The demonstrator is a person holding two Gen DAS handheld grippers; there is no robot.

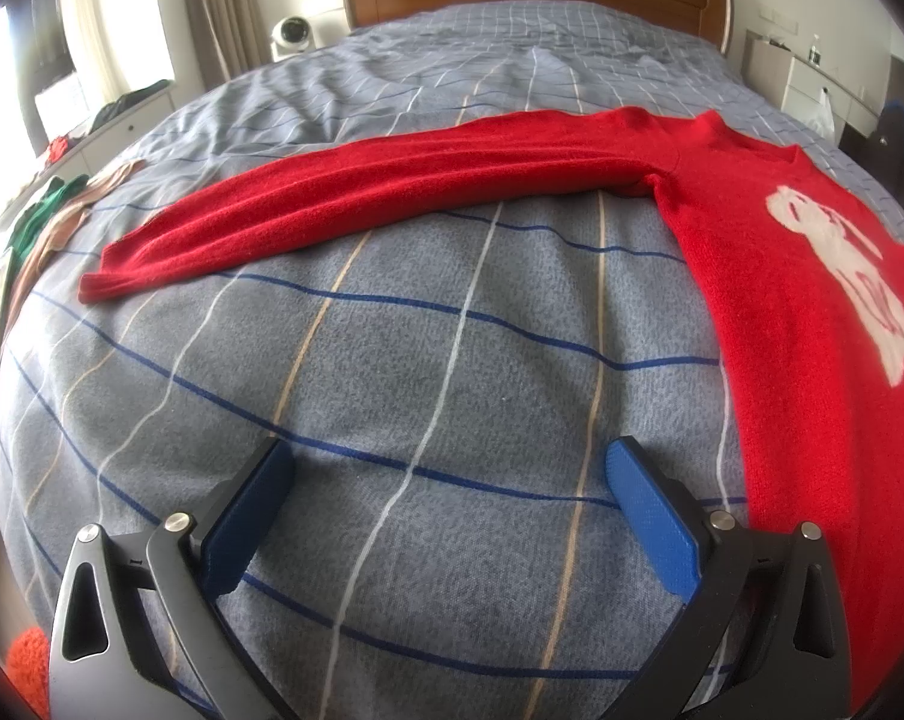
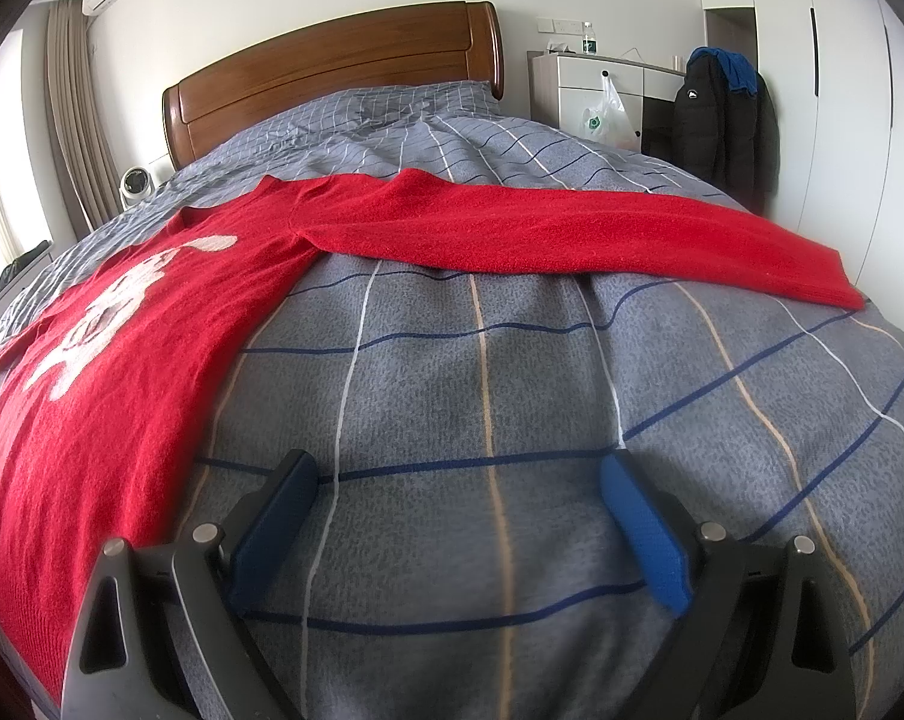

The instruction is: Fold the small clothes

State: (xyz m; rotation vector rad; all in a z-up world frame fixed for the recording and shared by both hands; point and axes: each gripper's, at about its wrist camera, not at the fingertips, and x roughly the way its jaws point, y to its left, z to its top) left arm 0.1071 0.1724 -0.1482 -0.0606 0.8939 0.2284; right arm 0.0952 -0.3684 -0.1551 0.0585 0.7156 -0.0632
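Two hand-held grippers hang over a bed (image 1: 428, 372) with jaws spread wide and nothing between them, a red sweater (image 1: 811, 312) lying face up and unfolded on the checked cover. The left hand-held gripper (image 1: 452, 516) has the sweater's body just off its right finger, the side edge running away from it; one sleeve (image 1: 356, 204) stretches crosswise ahead of it, cuff out to the gripper's left. The right hand-held gripper (image 2: 463, 516) sees the mirror of this: the body close beside its left finger, the other sleeve (image 2: 571, 234) lying across its front, cuff far to its right. Each sleeve's long axis thus runs roughly square to the fingers pointing at it. The hem sits below both views, so its place is unclear. Judged from this layout, each gripper is nearest its own sleeve, and a first fold inward would probably start there.
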